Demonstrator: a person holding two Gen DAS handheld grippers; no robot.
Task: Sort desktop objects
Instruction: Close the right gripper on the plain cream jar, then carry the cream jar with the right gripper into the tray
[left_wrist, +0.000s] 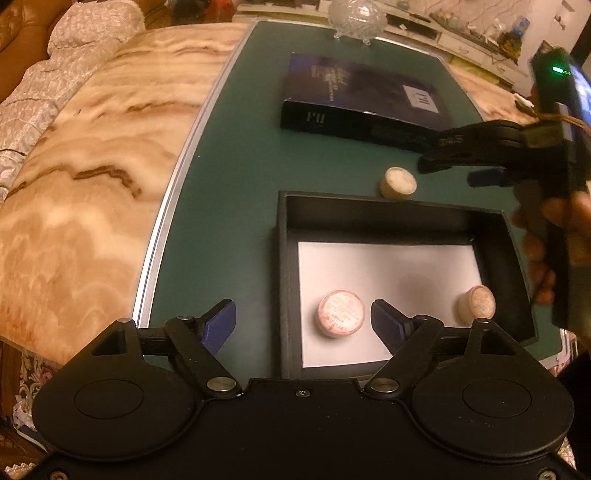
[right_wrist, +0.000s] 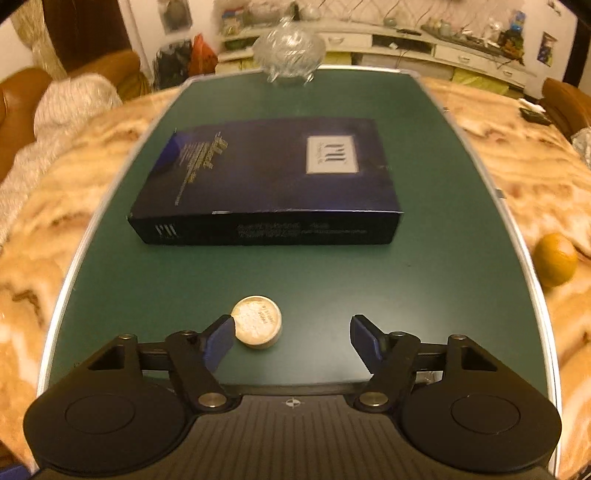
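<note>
My right gripper (right_wrist: 291, 330) is spread wide and empty above a small round cream puck (right_wrist: 257, 320) lying flat, face up, on the green mat (right_wrist: 424, 280), near its front edge; my left gripper (left_wrist: 303, 323), also wide and empty, hovers over a black tray (left_wrist: 388, 216) holding two similar pucks; a dark blue box (right_wrist: 266, 177) lies crosswise behind.

Marbled tan tabletop (right_wrist: 517, 177), brown leather sofa (right_wrist: 18, 110), cluttered white sideboard (right_wrist: 406, 40), warm dim light
</note>
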